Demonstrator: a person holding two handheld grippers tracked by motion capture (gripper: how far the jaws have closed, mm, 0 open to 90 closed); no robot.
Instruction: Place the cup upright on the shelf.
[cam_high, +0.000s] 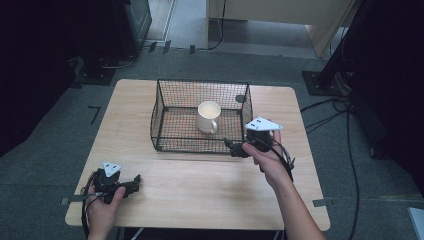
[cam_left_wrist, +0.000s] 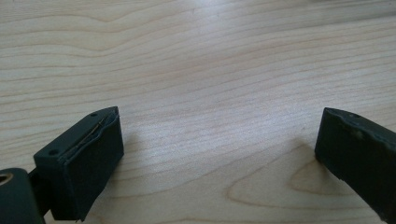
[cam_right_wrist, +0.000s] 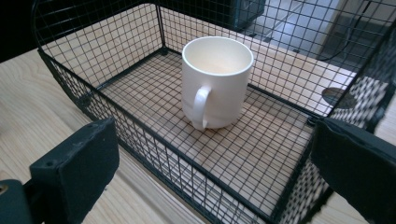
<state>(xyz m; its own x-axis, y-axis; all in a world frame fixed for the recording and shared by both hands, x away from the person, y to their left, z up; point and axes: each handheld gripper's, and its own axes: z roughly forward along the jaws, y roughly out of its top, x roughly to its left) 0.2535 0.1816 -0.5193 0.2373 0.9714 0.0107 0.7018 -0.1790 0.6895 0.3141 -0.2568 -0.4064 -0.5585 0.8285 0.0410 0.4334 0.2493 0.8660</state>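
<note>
One white mug (cam_high: 208, 116) inside wire basket (cam_high: 161, 114)

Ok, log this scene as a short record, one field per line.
table: light wood
basket: black wire, open top, at the table's middle
mug: white, upright inside the basket, looks empty
left gripper: low over bare wood at the near left, jaws open
right gripper: at the basket's near right corner, jaws open, holding nothing
</note>
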